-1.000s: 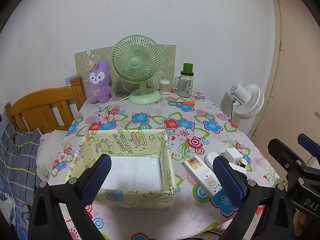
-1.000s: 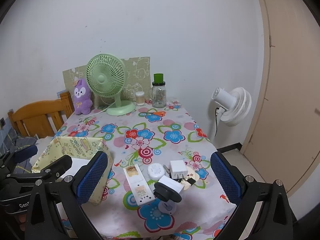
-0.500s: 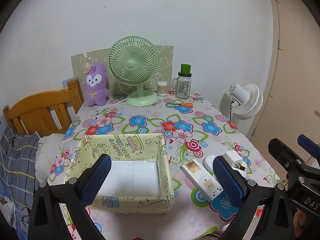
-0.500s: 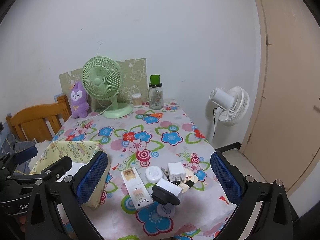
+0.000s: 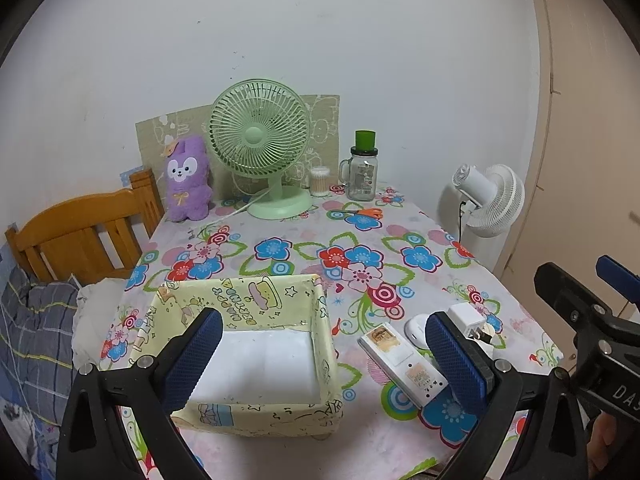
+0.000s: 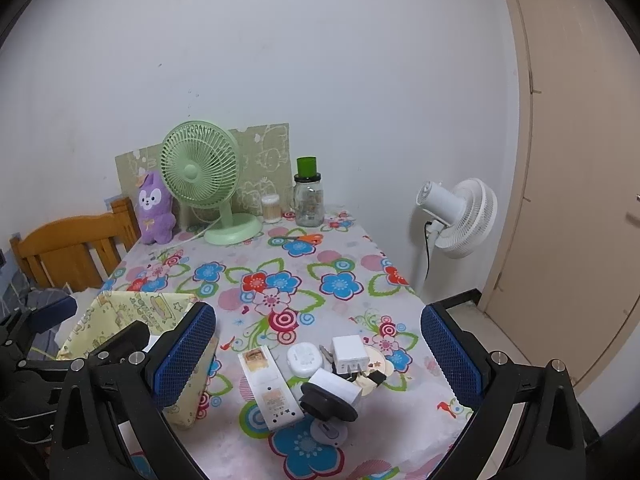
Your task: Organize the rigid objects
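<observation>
A yellow fabric box (image 5: 256, 344) with a white floor stands on the near left of the floral table; it also shows in the right wrist view (image 6: 132, 316). Right of it lie a long white remote-like bar (image 6: 268, 388), a round white case (image 6: 305, 358), a white plug charger (image 6: 350, 354) and a white cylinder with a black base (image 6: 332, 394). The bar (image 5: 402, 364) and charger (image 5: 466, 320) also show in the left wrist view. My left gripper (image 5: 324, 360) is open above the box's near edge. My right gripper (image 6: 316, 356) is open above the pile.
At the table's back stand a green fan (image 5: 264, 152), a purple plush (image 5: 187, 180), a cotton swab jar (image 5: 320, 181), a glass jar with a green lid (image 5: 362, 168) and orange scissors (image 5: 360, 212). A wooden chair (image 5: 80, 232) stands left, a white floor fan (image 5: 492, 200) right.
Both grippers have drawn back and risen a little, so the table looks farther away. Nothing on the table has moved.
</observation>
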`<state>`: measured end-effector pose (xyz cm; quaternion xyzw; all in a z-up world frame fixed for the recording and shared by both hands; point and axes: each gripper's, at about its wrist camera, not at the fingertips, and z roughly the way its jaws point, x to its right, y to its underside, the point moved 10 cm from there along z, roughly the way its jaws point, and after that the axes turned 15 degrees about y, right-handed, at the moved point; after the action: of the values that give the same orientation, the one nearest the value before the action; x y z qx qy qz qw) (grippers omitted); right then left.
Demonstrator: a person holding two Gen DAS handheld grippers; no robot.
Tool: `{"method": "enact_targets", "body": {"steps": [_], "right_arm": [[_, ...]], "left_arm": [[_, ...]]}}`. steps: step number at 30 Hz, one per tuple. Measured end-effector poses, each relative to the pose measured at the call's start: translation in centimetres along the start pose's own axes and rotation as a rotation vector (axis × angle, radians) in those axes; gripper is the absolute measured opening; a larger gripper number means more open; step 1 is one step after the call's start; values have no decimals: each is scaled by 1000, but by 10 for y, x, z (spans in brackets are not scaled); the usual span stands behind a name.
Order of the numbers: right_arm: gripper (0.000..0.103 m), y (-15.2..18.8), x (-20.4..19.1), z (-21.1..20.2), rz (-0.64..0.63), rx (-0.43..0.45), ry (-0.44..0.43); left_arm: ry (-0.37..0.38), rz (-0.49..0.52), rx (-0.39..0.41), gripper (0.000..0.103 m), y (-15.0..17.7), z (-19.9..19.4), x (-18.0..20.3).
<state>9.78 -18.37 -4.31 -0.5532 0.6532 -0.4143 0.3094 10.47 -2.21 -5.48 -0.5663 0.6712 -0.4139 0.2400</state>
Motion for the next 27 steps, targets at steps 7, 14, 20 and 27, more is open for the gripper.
{"method": "enact_targets", "body": {"steps": [7,14,20,27], "right_arm": [[103,0,0,0,2,-4,-2],[103,2,1,-1,-2,0,3],[103,2,3,-3,4,6,8],[103,3,4,-2,6,-6,0]], "left_arm": [[-4,1,7,103,0,-3,-1],[-9,2,0,103,3,-3,0],[-13,-6,1,103,3,-4,-3],[-16,-16,4,103,4,-4,-5]]}}
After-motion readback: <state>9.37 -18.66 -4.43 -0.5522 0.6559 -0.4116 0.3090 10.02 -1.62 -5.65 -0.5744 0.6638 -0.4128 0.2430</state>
